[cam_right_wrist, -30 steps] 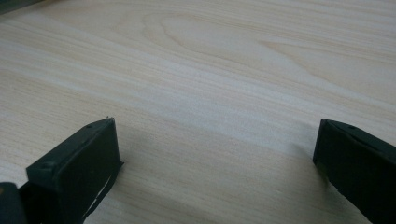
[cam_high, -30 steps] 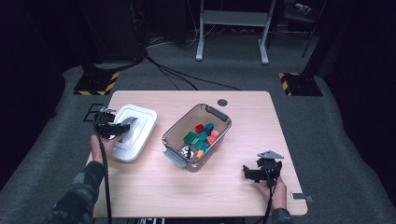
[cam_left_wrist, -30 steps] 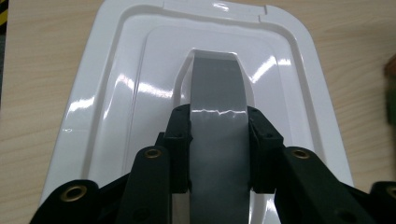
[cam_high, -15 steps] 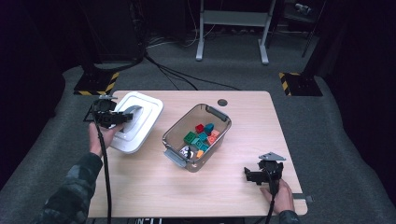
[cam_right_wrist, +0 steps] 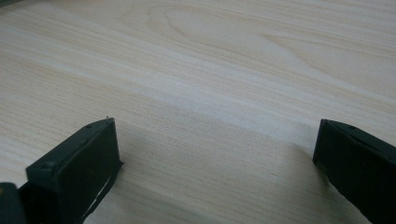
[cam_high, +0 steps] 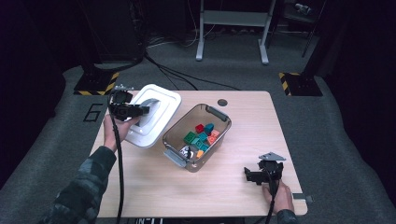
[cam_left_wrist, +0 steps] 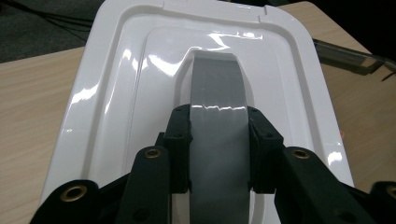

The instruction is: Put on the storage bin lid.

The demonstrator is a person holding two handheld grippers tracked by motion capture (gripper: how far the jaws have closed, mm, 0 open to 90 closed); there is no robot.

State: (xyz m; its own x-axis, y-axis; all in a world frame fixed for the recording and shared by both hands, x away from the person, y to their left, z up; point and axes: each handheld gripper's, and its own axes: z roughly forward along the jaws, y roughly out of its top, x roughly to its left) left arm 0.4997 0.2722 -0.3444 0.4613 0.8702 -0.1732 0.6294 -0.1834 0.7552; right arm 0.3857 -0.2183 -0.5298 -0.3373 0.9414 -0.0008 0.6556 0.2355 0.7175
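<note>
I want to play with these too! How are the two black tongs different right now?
The left tongs are shut on the grey handle of the glossy white plastic lid; the right tongs stand wide open with nothing between them. The left tongs hold the lid tilted beside the clear plastic bin; the right tongs sit low over the bare wooden table. Both are black, with two jaws.

the room is dim and dark at its edges — most of the light falls on a pale wooden table [cam_high: 243, 116] with rounded corners and a small round hole [cam_high: 222, 102] near its far edge. under it lies grey carpet [cam_high: 336, 140], marked with a "6" [cam_high: 91, 112] at the left. two black-and-yellow striped floor plates [cam_high: 95, 83] sit at either far side. a grey metal stand [cam_high: 232, 28] rises behind, and black cables [cam_high: 187, 77] trail across the floor.
</note>
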